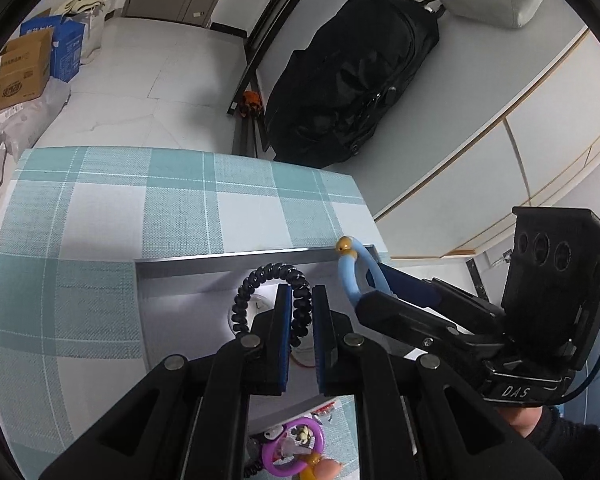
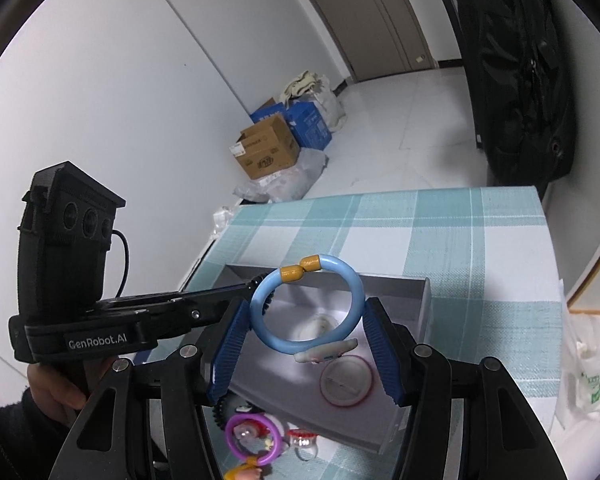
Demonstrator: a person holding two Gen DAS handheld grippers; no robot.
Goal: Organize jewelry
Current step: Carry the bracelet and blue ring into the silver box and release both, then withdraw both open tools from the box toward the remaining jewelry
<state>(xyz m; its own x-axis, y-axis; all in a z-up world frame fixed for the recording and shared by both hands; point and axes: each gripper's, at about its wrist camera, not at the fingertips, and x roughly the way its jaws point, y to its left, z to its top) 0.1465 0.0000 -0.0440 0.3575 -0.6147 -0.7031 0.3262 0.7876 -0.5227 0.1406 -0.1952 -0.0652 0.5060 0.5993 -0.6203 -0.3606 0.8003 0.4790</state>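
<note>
My left gripper is shut on a black spiral hair tie, which loops up over the open grey box. My right gripper is shut on a light blue bracelet with yellow beads, held upright above the same box. In the left wrist view the right gripper comes in from the right with the bracelet. In the right wrist view the left gripper reaches in from the left, just behind the bracelet. A red-rimmed clear bangle lies inside the box.
The box stands on a teal plaid tablecloth. A purple ring and small trinkets lie in front of the box. A plastic bag sits at the table's right edge. A black backpack and cardboard boxes are on the floor beyond.
</note>
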